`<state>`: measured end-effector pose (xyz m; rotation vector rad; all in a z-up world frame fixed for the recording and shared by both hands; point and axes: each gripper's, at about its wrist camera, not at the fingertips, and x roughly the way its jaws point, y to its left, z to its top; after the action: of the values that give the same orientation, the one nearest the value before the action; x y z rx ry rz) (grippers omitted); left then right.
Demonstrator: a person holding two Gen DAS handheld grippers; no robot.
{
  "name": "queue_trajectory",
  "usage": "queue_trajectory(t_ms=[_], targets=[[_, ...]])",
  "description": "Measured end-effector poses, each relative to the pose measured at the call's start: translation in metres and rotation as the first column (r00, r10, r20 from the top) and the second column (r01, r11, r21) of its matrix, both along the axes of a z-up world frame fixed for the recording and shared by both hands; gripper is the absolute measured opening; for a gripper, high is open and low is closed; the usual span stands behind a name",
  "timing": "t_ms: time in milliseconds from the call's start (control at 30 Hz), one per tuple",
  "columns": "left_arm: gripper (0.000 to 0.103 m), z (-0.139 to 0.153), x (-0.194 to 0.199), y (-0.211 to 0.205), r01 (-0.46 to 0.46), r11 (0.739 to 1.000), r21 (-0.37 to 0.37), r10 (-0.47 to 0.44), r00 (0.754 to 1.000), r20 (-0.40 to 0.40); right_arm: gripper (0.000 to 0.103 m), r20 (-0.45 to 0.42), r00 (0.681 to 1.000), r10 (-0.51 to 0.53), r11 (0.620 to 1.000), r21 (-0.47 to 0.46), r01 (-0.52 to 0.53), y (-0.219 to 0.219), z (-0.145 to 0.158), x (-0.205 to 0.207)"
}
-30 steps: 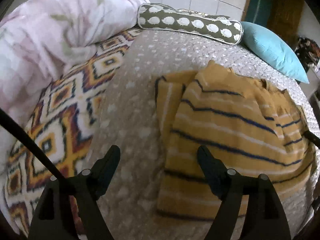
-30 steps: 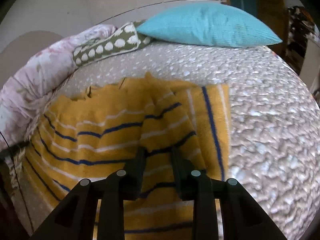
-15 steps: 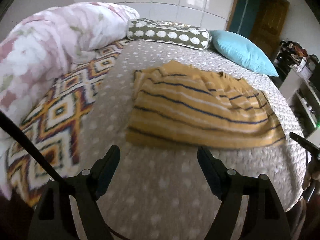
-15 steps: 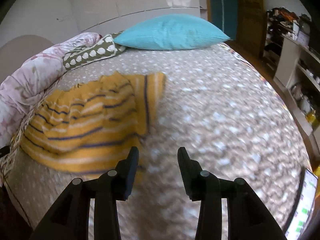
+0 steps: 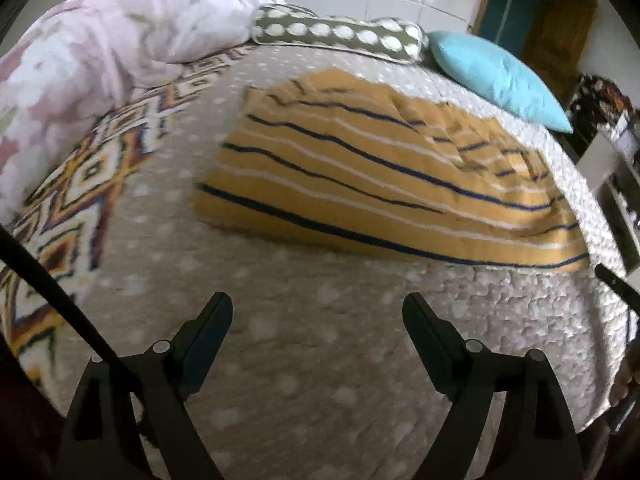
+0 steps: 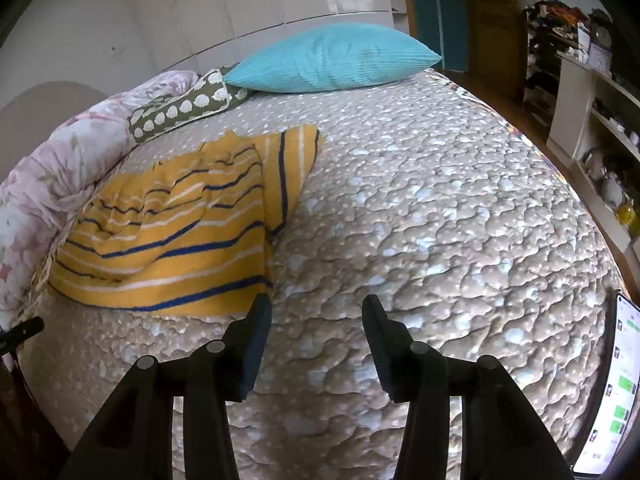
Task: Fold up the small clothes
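Observation:
A yellow knit garment [image 5: 384, 176] with navy and white stripes lies flat and partly folded on the beige quilted bed [image 5: 304, 352]. It also shows in the right wrist view [image 6: 172, 236], to the left. My left gripper [image 5: 318, 312] is open and empty, above the bedspread a little short of the garment's near edge. My right gripper [image 6: 316, 312] is open and empty, just beyond the garment's near right corner.
A pink floral duvet [image 5: 92, 52], a patterned blanket [image 5: 80, 184], a green dotted bolster [image 5: 340, 36] and a teal pillow [image 6: 332, 60] ring the bed. Shelves [image 6: 592, 120] stand at the right. A phone screen [image 6: 612, 392] lies at the bed's right edge.
My right gripper has let go of the garment and opened. Both grippers have pulled back from the garment toward the near edge of the bed.

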<state>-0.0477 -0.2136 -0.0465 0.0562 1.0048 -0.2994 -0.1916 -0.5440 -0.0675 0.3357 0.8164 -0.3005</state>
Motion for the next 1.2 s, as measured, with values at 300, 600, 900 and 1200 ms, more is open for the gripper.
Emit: queue_trajectory(t_ms=[300, 600, 900, 1200], targets=[[0.099, -0.035, 0.005, -0.029, -0.028, 0.995, 0.091, 0.022, 0.998, 0.066, 0.054, 0.013, 1.000, -0.023, 0.998, 0.060, 0.022, -0.007, -0.022, 0.009], [0.103, -0.039, 0.001, -0.027, -0.040, 0.996, 0.080, 0.031, 0.992, 0.119, 0.062, 0.037, 0.999, -0.013, 0.999, 0.053, 0.011, -0.006, -0.028, 0.012], [0.103, -0.037, -0.007, -0.021, -0.027, 1.000, 0.014, 0.025, 0.989, 0.148, 0.067, 0.089, 0.995, -0.040, 0.971, 0.237, 0.018, -0.017, -0.019, 0.003], [0.103, -0.014, -0.039, 0.022, -0.089, 0.985, -0.149, 0.107, 0.988, 0.114, 0.069, 0.115, 0.992, -0.053, 0.918, 0.397, 0.003, 0.015, -0.021, 0.029]])
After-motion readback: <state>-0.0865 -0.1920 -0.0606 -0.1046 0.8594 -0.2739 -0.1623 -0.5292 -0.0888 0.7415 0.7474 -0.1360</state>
